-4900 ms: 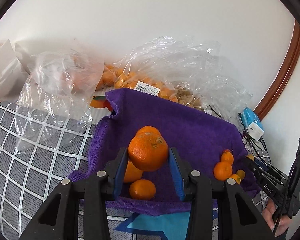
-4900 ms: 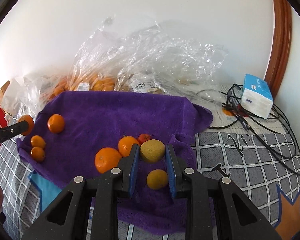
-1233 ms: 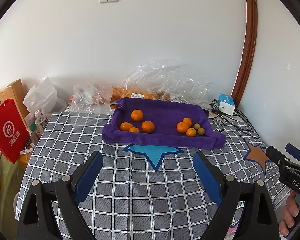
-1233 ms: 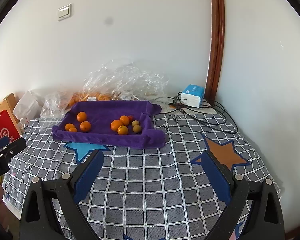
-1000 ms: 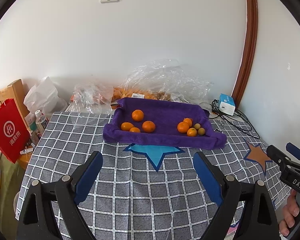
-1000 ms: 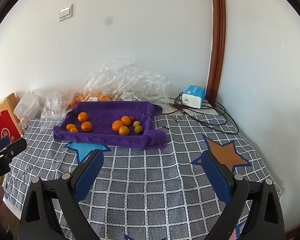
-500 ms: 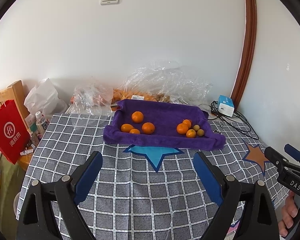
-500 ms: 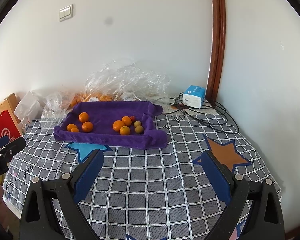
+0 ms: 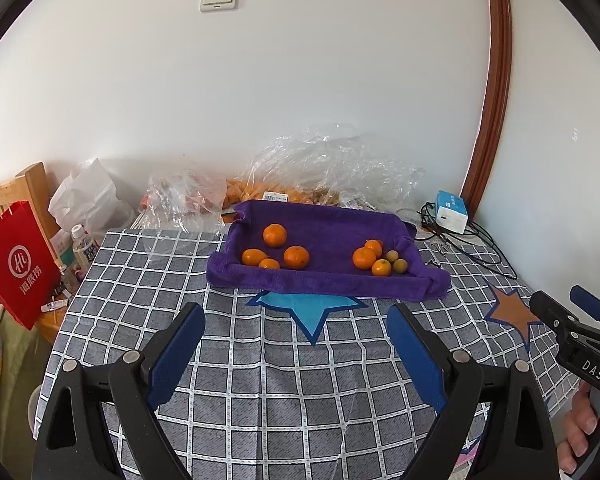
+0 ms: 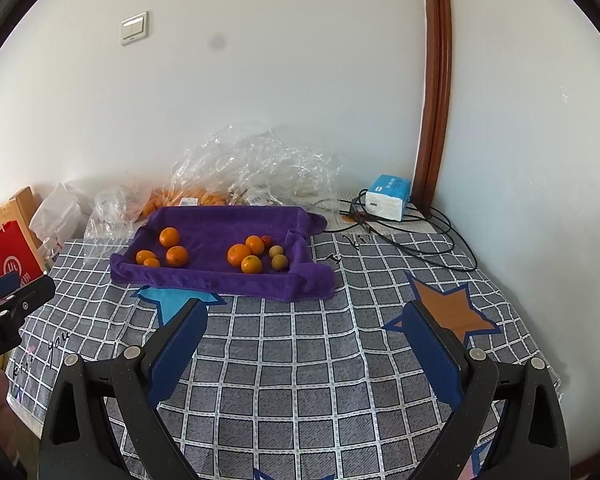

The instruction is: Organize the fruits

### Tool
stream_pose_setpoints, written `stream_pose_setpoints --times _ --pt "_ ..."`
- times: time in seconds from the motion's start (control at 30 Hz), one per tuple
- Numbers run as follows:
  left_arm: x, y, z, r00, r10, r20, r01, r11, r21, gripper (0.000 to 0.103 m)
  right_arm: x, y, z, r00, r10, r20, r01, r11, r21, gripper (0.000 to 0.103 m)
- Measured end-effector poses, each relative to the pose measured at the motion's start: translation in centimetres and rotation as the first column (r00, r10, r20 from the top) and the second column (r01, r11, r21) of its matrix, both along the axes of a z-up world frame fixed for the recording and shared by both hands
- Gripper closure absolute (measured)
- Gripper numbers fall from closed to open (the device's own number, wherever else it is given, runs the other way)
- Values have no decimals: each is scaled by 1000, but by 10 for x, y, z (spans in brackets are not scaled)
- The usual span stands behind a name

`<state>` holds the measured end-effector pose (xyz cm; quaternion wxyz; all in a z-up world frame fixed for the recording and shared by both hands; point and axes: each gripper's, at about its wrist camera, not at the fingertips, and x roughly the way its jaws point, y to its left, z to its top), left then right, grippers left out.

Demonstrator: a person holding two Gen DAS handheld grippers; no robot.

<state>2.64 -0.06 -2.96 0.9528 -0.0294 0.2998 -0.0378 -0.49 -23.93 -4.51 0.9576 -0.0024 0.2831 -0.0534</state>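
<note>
A purple towel (image 9: 324,278) (image 10: 220,276) shaped like a tray lies at the far side of the checked table. On its left part sits a group of oranges (image 9: 275,235) (image 10: 177,256). On its right part lie smaller oranges and yellowish fruits (image 9: 364,258) (image 10: 251,264). My left gripper (image 9: 296,320) hovers open over the table's near part, well short of the towel, with nothing between its blue pads. My right gripper (image 10: 306,320) is likewise open and empty, equally far from the fruit.
Crumpled clear plastic bags (image 9: 332,168) with more oranges lie behind the towel by the wall. A blue and white box (image 10: 388,197) and black cables (image 10: 420,236) sit at the back right. A red paper bag (image 9: 18,264) and bottles stand off the table's left edge.
Compared with nearly five seconds ago, both grippers have let go of their fruit and drawn far back from the towel. Over the last second nothing has visibly moved.
</note>
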Motion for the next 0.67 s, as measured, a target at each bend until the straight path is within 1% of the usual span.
stream_pose_setpoints --times 0.67 --pt "-2 0 3 1000 4 16 -4 1000 0 10 0 6 0 1000 13 0 -13 1000 -10 6"
